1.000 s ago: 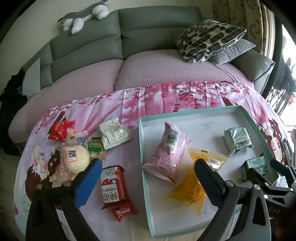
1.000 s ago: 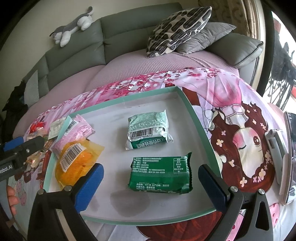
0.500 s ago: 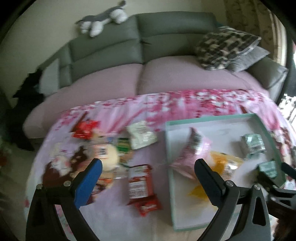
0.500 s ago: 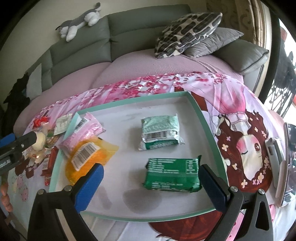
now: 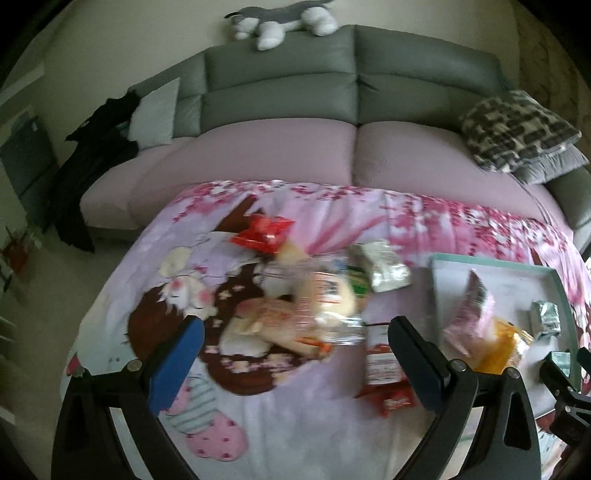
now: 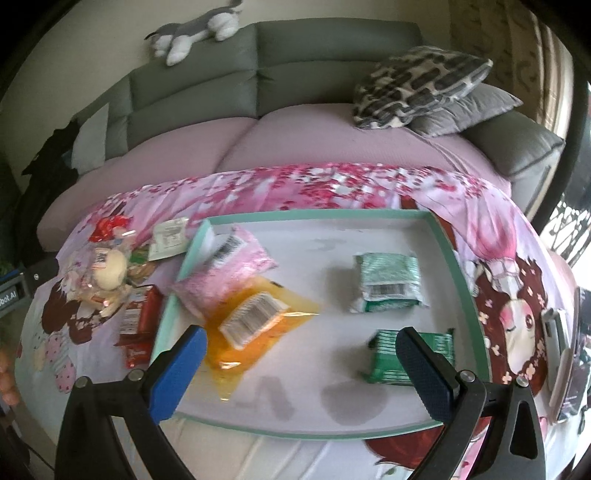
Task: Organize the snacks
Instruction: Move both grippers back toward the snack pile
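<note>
We hold both tongs spread apart and empty. The left tongs (image 5: 295, 345) hang over the loose pile of snacks, and the right tongs (image 6: 301, 356) hang over the shallow teal-rimmed white tray (image 6: 458, 258).

Four packets already lie in the tray: a pink foil packet (image 6: 229, 266), a translucent orange packet (image 6: 255, 321) overlapping it, a pale green foil packet (image 6: 388, 282) and a dark green flat packet (image 6: 413, 354). Still outside, left of the tray, we see a clear bag with a round cream bun (image 5: 328, 299), a red-and-white carton-like bar (image 5: 380, 363) just beside the tray's edge, a bright red crinkled packet (image 5: 264, 232) and a white-green sachet (image 5: 384, 267).

The step in hand looks like choosing the next snack from the pile. The left view is blurred, so we would first steady the tongs. The bun bag sits most nearly between the fingers; we judge it soft and slippery, so we would close on its gathered film rather than squeeze the bun, and lift slowly in case neighbouring packets cling. The red bar is stiffer and nearer the tray, an easier pick across its narrow sides.

The bench is covered with a pink cartoon-print cloth (image 5: 295, 424) that wrinkles and may drag under a low approach. Behind stands a grey sofa with mauve seat cushions (image 5: 280, 85), a grey-and-white plush animal (image 5: 284, 16) on its back and a black-and-white patterned cushion (image 6: 417, 85) at the right.
</note>
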The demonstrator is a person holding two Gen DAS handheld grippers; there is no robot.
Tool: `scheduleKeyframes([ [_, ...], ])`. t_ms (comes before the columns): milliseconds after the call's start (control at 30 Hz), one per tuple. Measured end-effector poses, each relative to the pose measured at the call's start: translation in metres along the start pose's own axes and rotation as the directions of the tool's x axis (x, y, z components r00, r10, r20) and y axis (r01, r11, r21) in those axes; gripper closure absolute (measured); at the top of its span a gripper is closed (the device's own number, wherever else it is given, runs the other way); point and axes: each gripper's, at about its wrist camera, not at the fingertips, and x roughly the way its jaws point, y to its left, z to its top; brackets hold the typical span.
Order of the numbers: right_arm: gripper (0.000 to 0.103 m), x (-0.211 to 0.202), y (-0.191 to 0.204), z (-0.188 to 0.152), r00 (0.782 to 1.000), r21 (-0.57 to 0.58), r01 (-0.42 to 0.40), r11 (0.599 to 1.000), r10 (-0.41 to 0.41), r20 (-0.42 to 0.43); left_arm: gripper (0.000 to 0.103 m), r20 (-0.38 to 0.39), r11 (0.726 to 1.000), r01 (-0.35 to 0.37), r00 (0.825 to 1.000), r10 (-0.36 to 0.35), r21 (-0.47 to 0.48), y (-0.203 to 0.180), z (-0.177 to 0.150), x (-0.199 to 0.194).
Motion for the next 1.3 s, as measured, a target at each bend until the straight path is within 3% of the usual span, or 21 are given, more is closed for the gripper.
scheduleKeyframes([
  [633, 0.0, 0.004, 0.095, 0.011, 0.995, -0.096, -0.098, 0.991, 0.096, -0.021, 0.003, 0.009, 0.989, -0.076, 0.997, 0.078, -0.128, 0.122, -0.011, 0.008],
  [1067, 0.0, 0.019, 0.131, -0.001, 0.989, -0.14, -0.14, 0.98, 0.132, -0.068, 0.003, -0.038, 0.986, -0.031, 0.999, 0.026, -0.161, 0.136, -0.029, 0.033],
  [1300, 0.0, 0.032, 0.143, -0.011, 0.975, -0.14, -0.205, 0.969, 0.189, -0.117, 0.003, -0.071, 0.985, 0.002, 0.997, -0.014, -0.173, 0.134, -0.038, 0.048],
])
